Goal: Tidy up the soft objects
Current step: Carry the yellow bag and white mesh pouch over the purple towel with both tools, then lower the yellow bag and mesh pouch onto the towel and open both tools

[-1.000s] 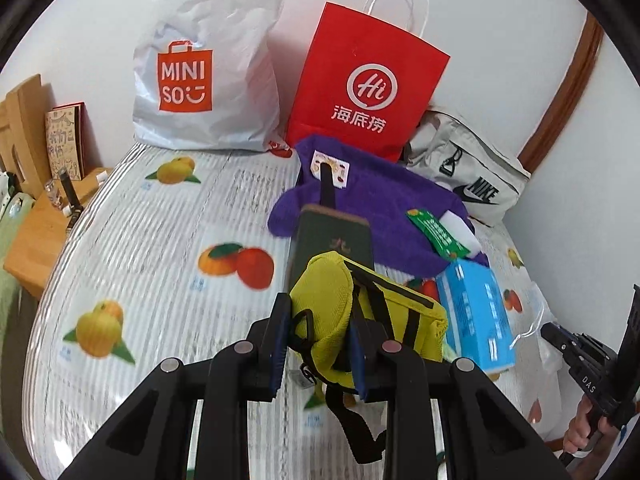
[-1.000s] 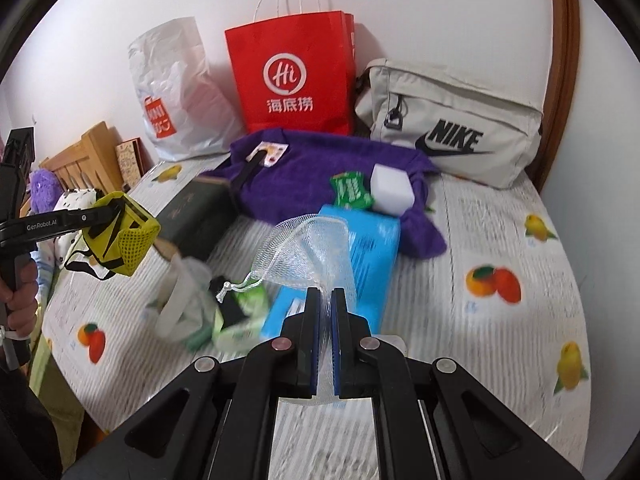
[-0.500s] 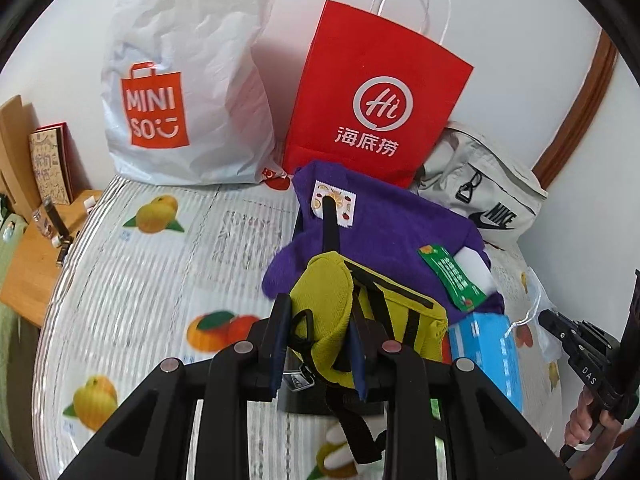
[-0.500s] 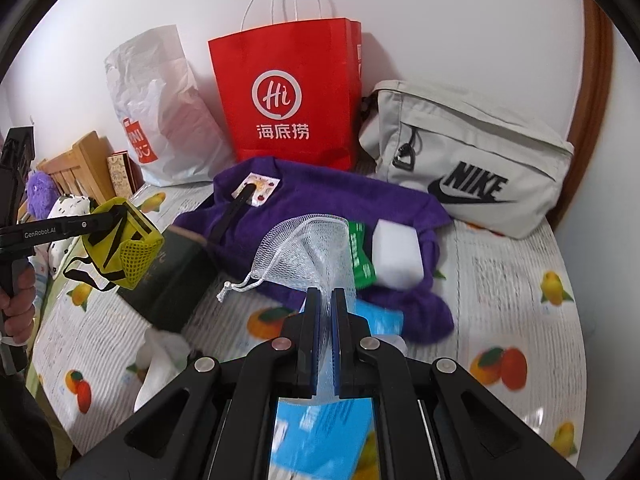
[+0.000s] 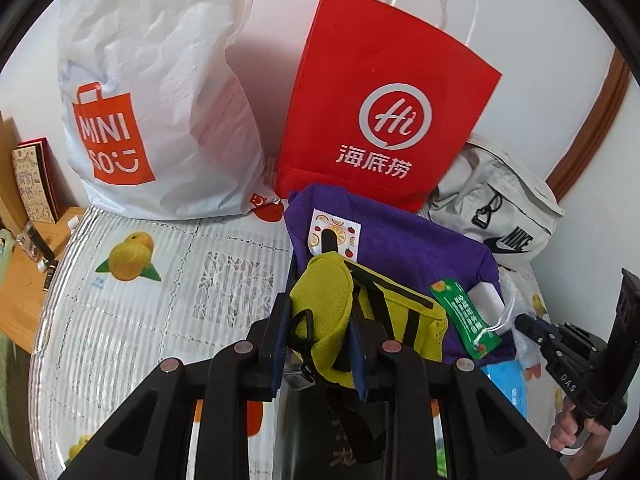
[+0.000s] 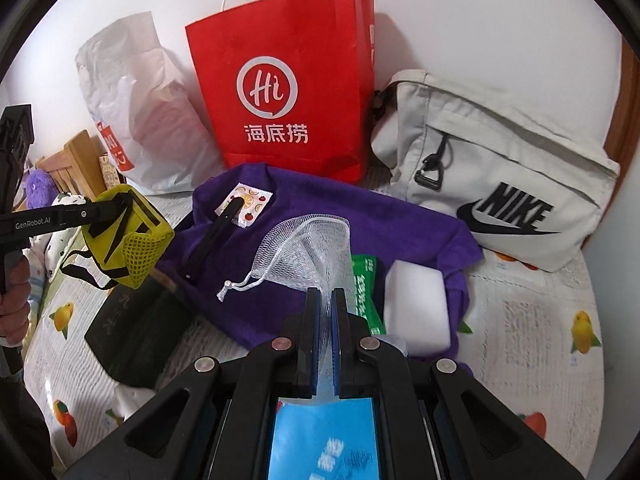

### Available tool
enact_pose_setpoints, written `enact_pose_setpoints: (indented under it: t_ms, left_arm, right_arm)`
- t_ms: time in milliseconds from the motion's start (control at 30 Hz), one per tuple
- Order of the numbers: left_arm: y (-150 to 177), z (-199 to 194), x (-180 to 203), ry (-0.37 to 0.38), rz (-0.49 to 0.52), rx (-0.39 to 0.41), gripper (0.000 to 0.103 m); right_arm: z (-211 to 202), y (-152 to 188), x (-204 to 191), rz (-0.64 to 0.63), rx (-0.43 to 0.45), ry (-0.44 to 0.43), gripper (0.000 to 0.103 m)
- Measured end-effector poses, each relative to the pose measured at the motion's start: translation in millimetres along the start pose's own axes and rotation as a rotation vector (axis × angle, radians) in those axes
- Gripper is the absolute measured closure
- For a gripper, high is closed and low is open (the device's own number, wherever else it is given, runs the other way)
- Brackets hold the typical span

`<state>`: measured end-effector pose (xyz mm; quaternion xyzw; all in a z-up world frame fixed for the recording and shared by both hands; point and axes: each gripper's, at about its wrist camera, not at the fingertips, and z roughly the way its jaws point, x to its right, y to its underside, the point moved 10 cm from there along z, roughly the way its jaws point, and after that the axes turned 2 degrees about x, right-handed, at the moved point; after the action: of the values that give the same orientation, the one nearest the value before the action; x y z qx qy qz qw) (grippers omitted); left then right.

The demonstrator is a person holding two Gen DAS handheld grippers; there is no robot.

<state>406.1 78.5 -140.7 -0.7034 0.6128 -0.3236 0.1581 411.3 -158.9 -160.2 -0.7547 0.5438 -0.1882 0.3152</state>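
**Yellow pouch and white mesh bag both lifted, bound for the bags at the table's back edge**

Yellow mesh fabric fills the left gripper: its fingers are partly closed on the bunched end of the yellow pouch, black straps dangling below. The right wrist view shows the pouch held clear above the table's left side, over a dark flat case. The right gripper has its fingers nearly together, pinching a fold of the white mesh drawstring bag, which stands up limp above the purple towel.

The step in hand looks like carrying: both soft items are picked up and neither is yet placed. Along the table's back edge, against the wall, stand a white plastic shopping bag at the left, a red paper bag in the middle and a grey sling bag towards the back right corner. Which one is meant to receive the items cannot be told.

If the red bag is the target, the next move calls for lifting well above its rim, since its mouth is out of sight in both views, then letting go only once the straps and drawstring are clear of the handles. A white sponge block and a green packet lie on the towel, unsorted.
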Motion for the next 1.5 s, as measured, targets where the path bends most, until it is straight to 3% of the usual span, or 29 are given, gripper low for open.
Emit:
enact_pose_setpoints:
  t_ms: [333,567,633,700,767,1233,1300,1400,1500]
  left_arm:
    - [-11.3,29.7,-7.0,-0.003,-0.015,-0.024,0.078]
    - [-9.6,54.3,-8.7,0.010,-0.024,-0.056,0.078]
    - [-8.6,62.0,-6.3,0.013,-0.021,-0.069,0.078]
    - [-11.4,69.7,-1.2,0.027,-0.018,-0.082,0.078]
    - [-13.3,76.6,3.9,0.030,-0.006,-0.088,0.078]
    - [-2.5,116.3,20.5,0.014,0.008,-0.176,0.076]
    - [-1.3,120.3,23.4,0.007,0.022,-0.188,0.076]
    - [0.7,125.4,27.4,0.001,0.032,-0.205,0.075]
    - [1.3,127.1,29.8,0.005,0.017,-0.220,0.064]
  right_arm:
    - [48.3,0.5,-6.6,-0.020,-0.072,-0.044,0.097]
    - [72.7,4.9,-1.7,-0.025,-0.122,-0.018,0.093]
    - [75.0,5.4,-1.0,-0.027,-0.133,-0.024,0.086]
    - [73.1,4.9,0.6,-0.025,-0.125,-0.025,0.066]
    - [70.4,4.9,1.6,-0.027,-0.117,-0.023,0.055]
    - [66.0,12.3,19.7,0.024,-0.121,-0.017,0.041]
    - [65.1,12.3,20.9,0.023,-0.115,-0.014,0.032]
    - [63.6,14.0,18.5,0.024,-0.117,-0.030,0.030]
    - [62.4,13.3,20.8,0.035,-0.108,-0.020,0.026]
